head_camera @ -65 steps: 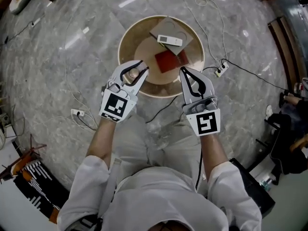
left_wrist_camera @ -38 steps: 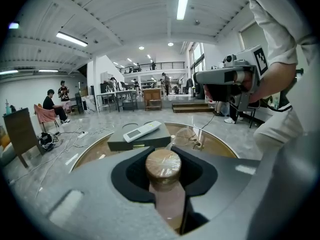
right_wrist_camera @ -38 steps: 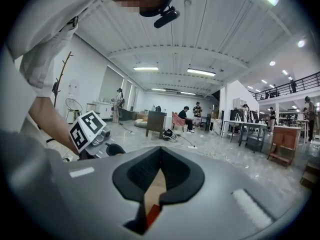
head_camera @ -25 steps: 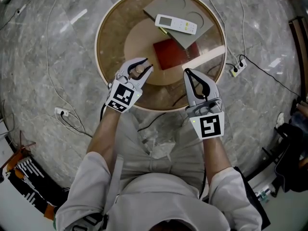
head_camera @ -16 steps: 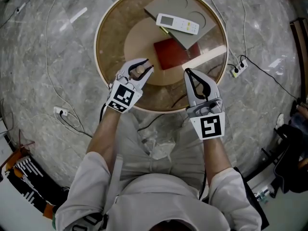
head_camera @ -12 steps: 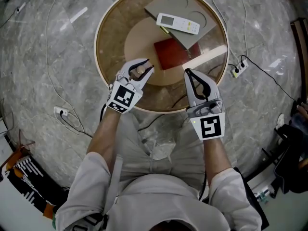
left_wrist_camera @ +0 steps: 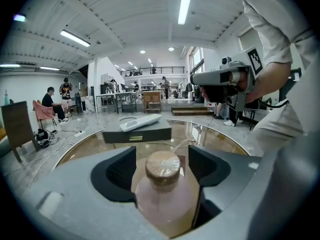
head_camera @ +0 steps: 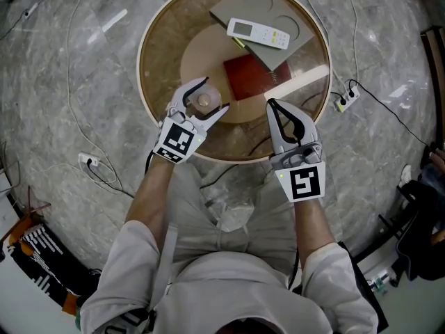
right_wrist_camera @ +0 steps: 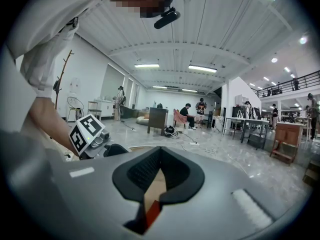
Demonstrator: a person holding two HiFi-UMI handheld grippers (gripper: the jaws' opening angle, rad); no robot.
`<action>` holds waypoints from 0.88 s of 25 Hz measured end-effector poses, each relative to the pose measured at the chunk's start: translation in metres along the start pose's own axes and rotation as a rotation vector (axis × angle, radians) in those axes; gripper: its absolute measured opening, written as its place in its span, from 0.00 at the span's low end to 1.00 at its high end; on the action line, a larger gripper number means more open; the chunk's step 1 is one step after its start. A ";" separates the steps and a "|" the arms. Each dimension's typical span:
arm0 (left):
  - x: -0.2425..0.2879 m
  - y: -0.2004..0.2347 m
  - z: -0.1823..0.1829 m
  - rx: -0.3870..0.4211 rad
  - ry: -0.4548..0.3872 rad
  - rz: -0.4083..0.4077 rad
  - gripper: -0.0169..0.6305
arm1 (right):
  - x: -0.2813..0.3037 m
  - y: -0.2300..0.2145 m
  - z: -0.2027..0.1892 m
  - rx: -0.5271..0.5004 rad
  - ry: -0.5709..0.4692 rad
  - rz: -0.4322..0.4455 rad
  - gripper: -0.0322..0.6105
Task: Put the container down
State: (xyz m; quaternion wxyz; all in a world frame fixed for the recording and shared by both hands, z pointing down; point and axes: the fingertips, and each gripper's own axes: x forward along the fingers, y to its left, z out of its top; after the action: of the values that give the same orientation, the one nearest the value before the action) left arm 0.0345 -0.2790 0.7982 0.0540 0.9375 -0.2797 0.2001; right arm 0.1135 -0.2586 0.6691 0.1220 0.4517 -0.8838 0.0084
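The container (head_camera: 206,101), a small pinkish bottle with a cork-coloured lid, stands upright on the round table (head_camera: 149,82). My left gripper (head_camera: 214,94) is around it, its jaws opening wide, and the pads stand off the bottle on both sides. In the left gripper view the bottle (left_wrist_camera: 162,189) fills the gap between the spread jaws of the left gripper (left_wrist_camera: 162,154). My right gripper (head_camera: 270,104) hovers over the table's near right part, shut and empty. The right gripper view shows the jaw tips of that gripper (right_wrist_camera: 159,151) meeting.
A dark red book (head_camera: 249,78) lies just right of the container. Behind it sits a grey box (head_camera: 261,5) with a white remote (head_camera: 259,33) on top. Cables and power strips (head_camera: 342,99) lie on the marble floor around the table.
The left gripper's jaws have spread apart and let go of the container, which stays standing on the table. The right gripper has not moved.
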 end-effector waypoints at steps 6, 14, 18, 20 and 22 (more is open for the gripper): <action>-0.007 0.002 0.002 0.010 0.010 0.011 0.55 | 0.000 0.001 0.004 -0.002 -0.003 0.005 0.06; -0.025 0.002 0.015 -0.003 -0.008 0.029 0.54 | -0.005 0.003 0.015 -0.005 -0.010 0.007 0.06; -0.038 0.002 0.026 -0.013 -0.016 0.041 0.53 | -0.009 0.005 0.026 -0.005 -0.012 0.011 0.06; -0.047 0.004 0.035 -0.020 -0.022 0.050 0.52 | -0.011 0.007 0.033 -0.003 -0.009 0.012 0.06; -0.058 0.005 0.044 -0.027 -0.026 0.060 0.52 | -0.015 0.009 0.042 -0.003 -0.002 0.014 0.06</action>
State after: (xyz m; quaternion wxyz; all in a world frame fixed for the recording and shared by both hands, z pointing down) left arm 0.0024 -0.2636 0.7345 0.0570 0.9303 -0.3111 0.1856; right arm 0.1056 -0.2467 0.6263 0.1215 0.4453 -0.8871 0.0074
